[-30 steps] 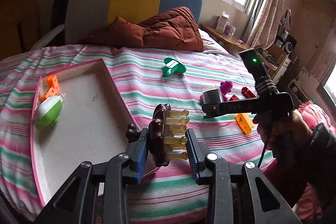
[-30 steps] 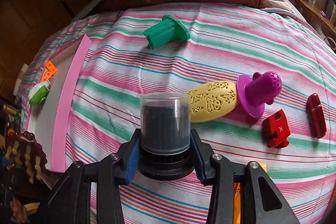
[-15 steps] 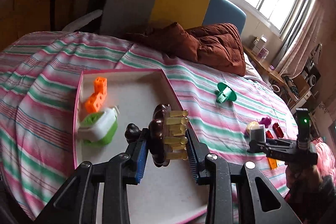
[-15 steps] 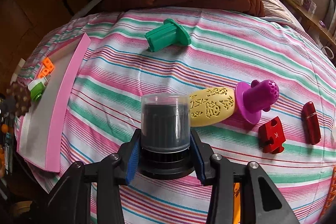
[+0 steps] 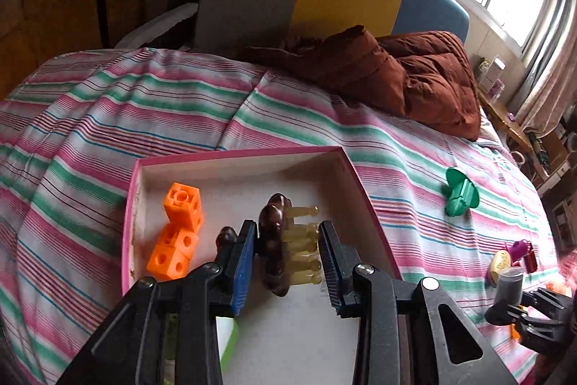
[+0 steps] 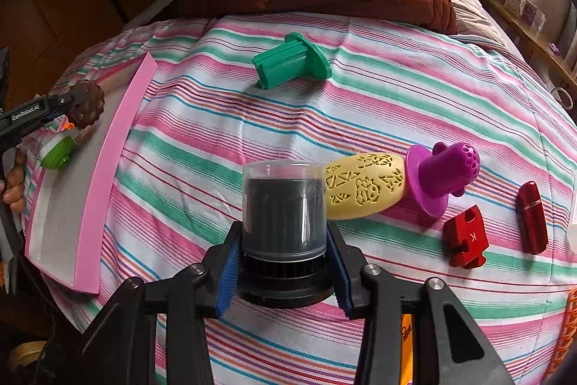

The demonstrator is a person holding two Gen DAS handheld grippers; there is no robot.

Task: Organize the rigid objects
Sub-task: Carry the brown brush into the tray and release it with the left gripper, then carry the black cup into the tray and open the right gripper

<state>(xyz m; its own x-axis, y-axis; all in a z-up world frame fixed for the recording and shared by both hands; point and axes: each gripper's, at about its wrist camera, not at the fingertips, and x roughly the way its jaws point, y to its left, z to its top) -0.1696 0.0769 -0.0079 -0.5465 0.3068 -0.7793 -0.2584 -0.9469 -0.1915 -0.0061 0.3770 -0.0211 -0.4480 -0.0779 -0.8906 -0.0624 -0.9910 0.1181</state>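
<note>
In the left wrist view the pink-rimmed tray (image 5: pixel 364 190) lies on the striped bedspread (image 5: pixel 108 118) with the orange cube blocks (image 5: pixel 178 233) in its near-left corner and a green-and-white toy (image 6: pixel 57 152) beside them. The left gripper (image 5: pixel 286 255) hangs over the tray floor with the brown hair comb (image 5: pixel 276 240) between its jaws; those jaws have just been opening, the right pad now stands clear of the yellowish teeth while the brown back leans on the left pad, so the comb looks released rather than clenched. The risk, as a judgement, is that it drops tilted from above the floor and bounces onto the blocks or toward the tray wall, or snags on the left pad and is dragged out when the gripper pulls away. A second ago that gripper was at the tray's near right edge, gripping the comb firmly with the bed's loose toys ahead; it now sits over the tray's middle, looking at the blocks. To the right, the green flanged peg (image 6: pixel 290 62), yellow patterned roller (image 6: pixel 364 184), purple peg (image 6: pixel 443 174), red puzzle piece (image 6: pixel 467 237) and red tube (image 6: pixel 532 217) remain on the bedspread. The right gripper (image 6: pixel 283 255) stays clenched on the dark capped canister (image 6: pixel 283 204), in the same spot as before; held tilted for long, it could slide between the pads.
</note>
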